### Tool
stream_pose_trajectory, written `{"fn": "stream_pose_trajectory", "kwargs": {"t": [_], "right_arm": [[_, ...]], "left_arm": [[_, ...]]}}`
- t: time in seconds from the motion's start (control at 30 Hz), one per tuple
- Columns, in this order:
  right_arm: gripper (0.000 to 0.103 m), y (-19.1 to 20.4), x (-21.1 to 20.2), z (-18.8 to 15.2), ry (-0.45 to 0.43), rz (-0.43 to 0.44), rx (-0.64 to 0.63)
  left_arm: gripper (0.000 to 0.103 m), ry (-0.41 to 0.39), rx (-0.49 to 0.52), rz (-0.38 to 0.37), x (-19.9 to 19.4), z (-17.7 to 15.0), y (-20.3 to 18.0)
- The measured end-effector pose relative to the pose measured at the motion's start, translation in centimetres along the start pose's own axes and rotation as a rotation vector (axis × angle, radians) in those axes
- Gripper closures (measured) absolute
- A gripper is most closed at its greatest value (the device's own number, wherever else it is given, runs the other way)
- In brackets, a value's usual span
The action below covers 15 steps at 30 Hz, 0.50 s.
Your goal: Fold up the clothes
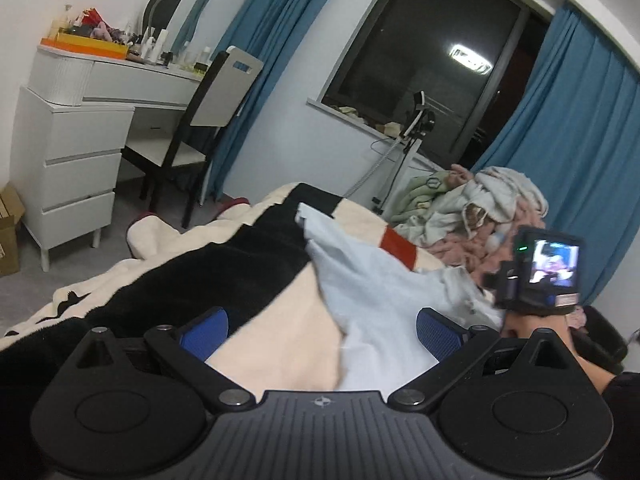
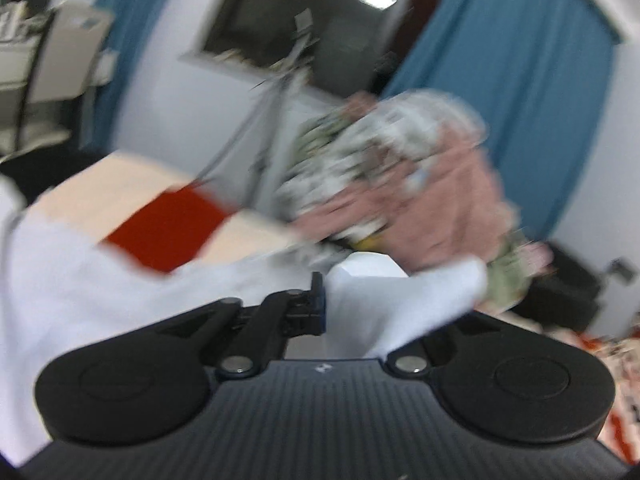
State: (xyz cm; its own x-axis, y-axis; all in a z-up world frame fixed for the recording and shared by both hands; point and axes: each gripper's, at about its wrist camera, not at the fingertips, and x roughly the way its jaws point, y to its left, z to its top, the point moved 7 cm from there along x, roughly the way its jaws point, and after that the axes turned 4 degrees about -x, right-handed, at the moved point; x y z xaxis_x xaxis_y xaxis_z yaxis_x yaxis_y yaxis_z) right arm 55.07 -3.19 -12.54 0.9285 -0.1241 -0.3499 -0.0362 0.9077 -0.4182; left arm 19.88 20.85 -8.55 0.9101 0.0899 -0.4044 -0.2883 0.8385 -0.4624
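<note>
Left gripper (image 1: 322, 326): jaws spread wide, blue pads (image 1: 438, 330) clear of the fabric, poised over the pale blue garment (image 1: 372, 288) lying crumpled across the cream, black and red blanket (image 1: 256, 264). Right gripper (image 2: 340, 300): view blurred, jaws narrowly parted with a fold of the same garment between them; one finger hidden by cloth, so firmness of grip not discernible. Heap of unfolded clothes (image 1: 476, 208) beyond, at right.

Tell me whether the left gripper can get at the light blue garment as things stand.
Probably yes: the left gripper is open, and the light blue garment lies on the blanket right between its fingers, nothing covering it.
</note>
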Motion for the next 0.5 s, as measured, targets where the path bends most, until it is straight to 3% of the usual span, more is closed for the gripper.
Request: {"fn": "stream_pose_trajectory", "kwargs": {"t": [0.03,0.07,0.1,0.13,0.3,0.5], "right_arm": [[0.071,1.2,0.5,-0.3,0.026,0.028,0.002],[0.044,1.7,0.5,-0.5,0.024,0.041,0.018],[0.027,2.1,0.0,-0.3,0.009,0.059,0.040],[0.022,2.1,-0.7,0.0,-0.016,0.092,0.073],[0.020,0.2,-6.1,1.1,-0.081,0.187,0.185],[0.020,-4.9,-18.3,-2.0,-0.127,0.218,0.272]], "left_arm": [[0.002,0.012,-0.009,-0.002,0.4,-0.1,0.2],[0.002,0.024,-0.019,-0.007,0.9,-0.2,0.4],[0.002,0.029,-0.024,-0.010,1.2,-0.3,0.5],[0.002,0.032,-0.026,-0.010,1.4,-0.4,0.6],[0.002,0.046,0.002,-0.022,1.9,-1.1,-0.3],[0.002,0.042,0.098,-0.033,1.1,-2.3,-2.9]]}}
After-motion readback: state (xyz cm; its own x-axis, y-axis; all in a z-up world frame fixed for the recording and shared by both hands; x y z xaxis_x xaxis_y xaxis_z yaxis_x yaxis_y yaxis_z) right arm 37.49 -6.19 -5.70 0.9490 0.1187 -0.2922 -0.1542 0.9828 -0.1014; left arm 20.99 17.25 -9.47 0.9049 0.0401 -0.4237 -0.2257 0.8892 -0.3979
